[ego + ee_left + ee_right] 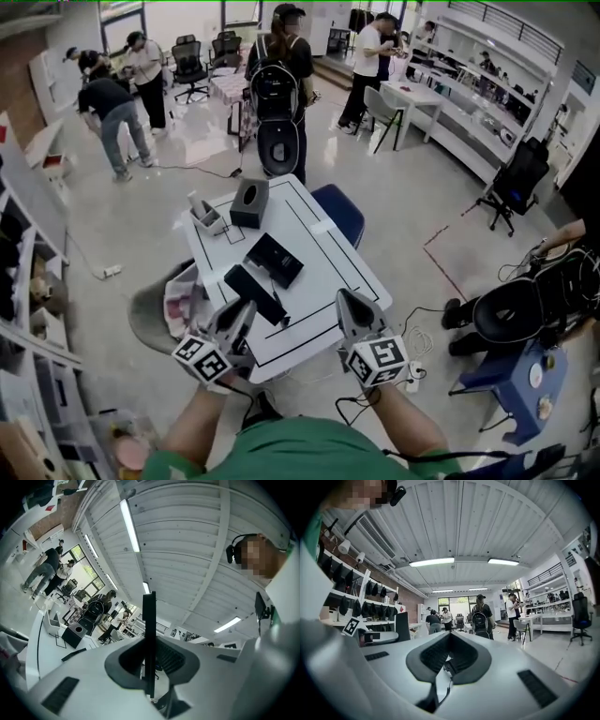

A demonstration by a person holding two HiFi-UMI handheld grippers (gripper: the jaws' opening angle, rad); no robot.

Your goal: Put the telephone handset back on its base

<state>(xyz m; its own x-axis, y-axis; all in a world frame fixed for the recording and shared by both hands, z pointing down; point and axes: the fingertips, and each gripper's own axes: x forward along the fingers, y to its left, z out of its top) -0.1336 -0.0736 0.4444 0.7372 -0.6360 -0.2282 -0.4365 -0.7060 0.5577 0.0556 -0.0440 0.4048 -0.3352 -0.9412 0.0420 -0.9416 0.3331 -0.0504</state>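
The black telephone base (274, 260) lies in the middle of the white table (328, 253). My left gripper (246, 307) is shut on the black handset (255, 292), which hangs over the table's front left part, just short of the base. In the left gripper view the handset (149, 616) stands edge-on as a thin black slab between the pads of that gripper (150, 660). My right gripper (349, 298) hovers at the table's front right edge with nothing in it. Its jaws (449, 637) meet at the tips. The handset (402, 626) shows to its left.
A black tissue box (249, 202) and a white holder (208, 217) stand at the table's far left. A blue seat (342, 211) is behind the table and a grey chair (150, 314) at its left. Cables (417, 345) lie on the floor at the right. Several people stand further back.
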